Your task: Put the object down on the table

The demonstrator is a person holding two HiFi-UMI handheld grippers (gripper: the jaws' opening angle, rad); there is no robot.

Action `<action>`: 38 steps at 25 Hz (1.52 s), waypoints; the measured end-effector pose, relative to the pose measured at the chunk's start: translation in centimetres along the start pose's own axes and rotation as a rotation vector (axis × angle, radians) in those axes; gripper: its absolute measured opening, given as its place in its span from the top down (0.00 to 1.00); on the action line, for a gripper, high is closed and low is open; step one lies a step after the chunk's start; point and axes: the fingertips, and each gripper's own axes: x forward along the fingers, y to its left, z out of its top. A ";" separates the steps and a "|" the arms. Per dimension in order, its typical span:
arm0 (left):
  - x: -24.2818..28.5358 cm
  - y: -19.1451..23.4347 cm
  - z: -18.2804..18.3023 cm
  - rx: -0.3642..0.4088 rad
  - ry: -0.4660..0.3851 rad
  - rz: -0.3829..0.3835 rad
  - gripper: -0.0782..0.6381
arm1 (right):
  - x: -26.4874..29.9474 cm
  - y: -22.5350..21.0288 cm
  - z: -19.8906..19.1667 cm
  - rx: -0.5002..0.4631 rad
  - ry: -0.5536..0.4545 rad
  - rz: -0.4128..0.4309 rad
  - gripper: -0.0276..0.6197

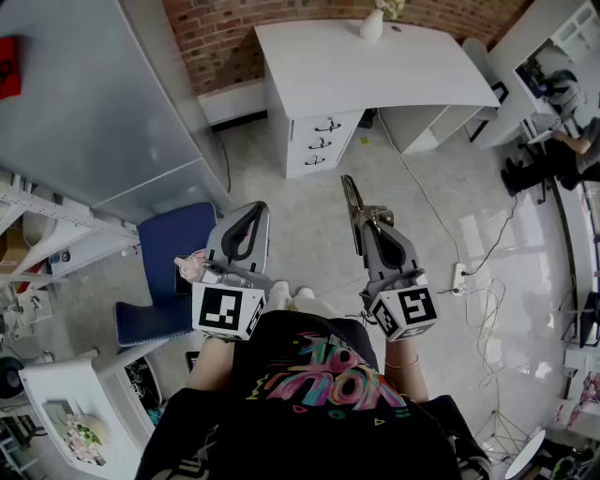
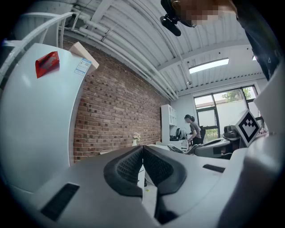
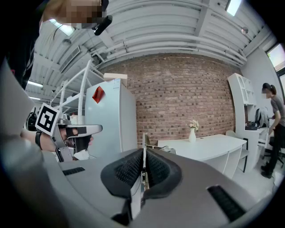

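Note:
My right gripper (image 1: 365,223) (image 3: 143,155) is shut on a thin metal object (image 1: 351,196) (image 3: 144,143). The object's narrow blade stands between the pads and pokes out past the tips toward the white table (image 1: 375,67) (image 3: 202,147). My left gripper (image 1: 251,217) (image 2: 142,150) is shut, its ribbed pads together with nothing between them. Both grippers are held in the air over the floor, roughly level, well short of the table. A small vase with flowers (image 1: 371,25) (image 3: 192,133) stands on the table's far side.
Drawers (image 1: 320,142) sit under the table's left end. A blue chair (image 1: 172,275) and a tall grey cabinet (image 1: 84,103) are at the left. Cables and a power strip (image 1: 459,278) lie on the floor at the right. A person (image 3: 275,127) works at desks far right.

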 end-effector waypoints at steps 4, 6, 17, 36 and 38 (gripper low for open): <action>-0.3 -0.4 -0.1 0.004 0.001 0.000 0.86 | -0.5 -0.1 -0.3 0.013 0.003 -0.006 0.93; -0.3 -0.7 0.0 0.005 0.002 -0.001 0.86 | -0.8 -0.3 -0.3 0.013 0.007 -0.007 0.93; 0.2 -4.1 -0.6 0.019 0.005 0.003 0.86 | -3.5 -1.7 -0.9 0.023 -0.016 0.018 0.92; 15.5 1.6 -1.6 0.002 0.018 -0.018 0.86 | 9.2 -10.1 0.1 0.061 0.010 0.012 0.92; 18.3 3.6 -1.5 -0.001 0.022 -0.016 0.85 | 12.2 -11.4 0.9 0.062 0.013 0.014 0.92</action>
